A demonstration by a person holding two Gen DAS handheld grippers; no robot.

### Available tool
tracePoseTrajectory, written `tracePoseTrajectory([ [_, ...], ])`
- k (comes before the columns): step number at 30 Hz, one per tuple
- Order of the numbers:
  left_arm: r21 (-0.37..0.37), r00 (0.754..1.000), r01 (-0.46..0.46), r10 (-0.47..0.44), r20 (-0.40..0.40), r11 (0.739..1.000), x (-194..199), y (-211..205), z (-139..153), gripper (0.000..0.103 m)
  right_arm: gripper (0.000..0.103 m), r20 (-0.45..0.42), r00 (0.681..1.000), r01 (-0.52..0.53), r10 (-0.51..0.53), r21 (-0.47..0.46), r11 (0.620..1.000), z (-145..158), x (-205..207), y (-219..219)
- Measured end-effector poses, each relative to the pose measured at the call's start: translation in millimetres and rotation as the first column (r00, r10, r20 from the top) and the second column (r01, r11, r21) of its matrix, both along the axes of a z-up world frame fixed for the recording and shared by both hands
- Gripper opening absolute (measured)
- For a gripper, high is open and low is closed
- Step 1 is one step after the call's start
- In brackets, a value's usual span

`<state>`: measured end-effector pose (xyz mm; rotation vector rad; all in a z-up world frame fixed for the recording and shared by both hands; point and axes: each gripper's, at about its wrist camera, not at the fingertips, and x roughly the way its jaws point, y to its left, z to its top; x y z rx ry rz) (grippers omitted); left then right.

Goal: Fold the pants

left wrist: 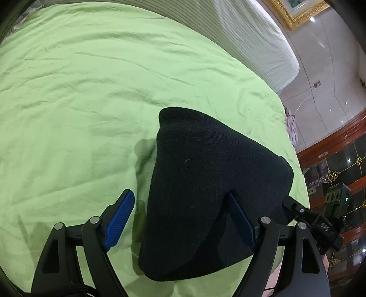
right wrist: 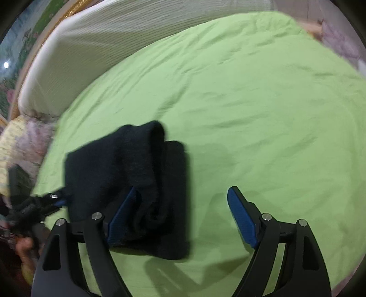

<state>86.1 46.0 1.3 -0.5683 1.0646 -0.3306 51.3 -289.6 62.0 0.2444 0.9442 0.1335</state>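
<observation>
The black pants lie folded into a thick bundle on the green bedsheet. My left gripper stands open around the bundle's near end. Its left pad is apart from the cloth, and its right pad rests against the fabric. In the right wrist view the pants lie to the left, with one layer folded over another. My right gripper is open. Its left finger hangs over the pants' right part, its right finger over bare sheet. The left gripper shows blurred at the bundle's left edge.
A white ribbed mattress borders the sheet at the back. A wooden glass-fronted cabinet and a gold picture frame stand beyond the bed's right side. Floral bedding lies at the left. The right gripper shows at the pants' right.
</observation>
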Motion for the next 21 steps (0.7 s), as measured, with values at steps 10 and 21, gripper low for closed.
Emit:
tracePoseTrajectory([
  [10,-0.004,1.0,-0.006,0.006,-0.022,1.0,5.7,-7.2,-19.1,0.094,0.07,-0.008,0.998,-0.069,0.07,0.074,0.995,-23.8,1.4,-15.0],
  [21,-0.121,1.0,-0.025,0.024,-0.01,0.992,-1.8,-16.8,-21.0,0.059,0.044,0.04,0.993,-0.114,0.109,0.181,0.977,-19.2,-11.8,-7.7],
])
